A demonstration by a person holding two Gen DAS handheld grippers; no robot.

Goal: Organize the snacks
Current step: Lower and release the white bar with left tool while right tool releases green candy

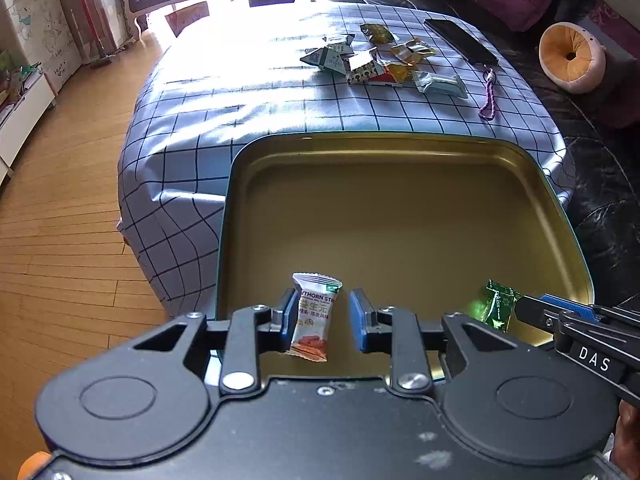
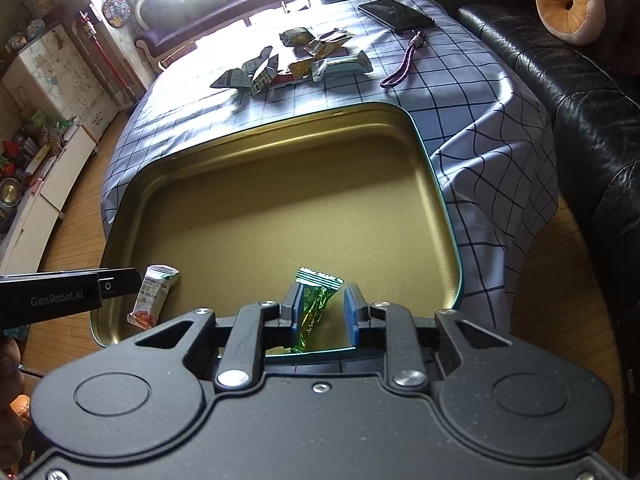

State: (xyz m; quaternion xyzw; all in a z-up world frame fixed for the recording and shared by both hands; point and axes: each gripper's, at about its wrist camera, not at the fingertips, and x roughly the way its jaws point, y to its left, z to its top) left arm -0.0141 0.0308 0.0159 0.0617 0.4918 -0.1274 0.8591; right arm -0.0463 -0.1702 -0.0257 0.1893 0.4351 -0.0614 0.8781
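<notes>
Left wrist: left gripper (image 1: 320, 316) wide, hawthorn snack (image 1: 314, 316) loose between fingers, over gold tin (image 1: 400, 208) near edge. Right wrist: right gripper (image 2: 320, 312) likewise parted around green candy (image 2: 316, 308). Drop step; next, fetch from snack pile (image 2: 292, 60) on bench.

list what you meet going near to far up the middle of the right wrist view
right gripper with jaws open around the green candy → bare floor of the gold tin → checked tablecloth → pile of snack packets → phone
</notes>
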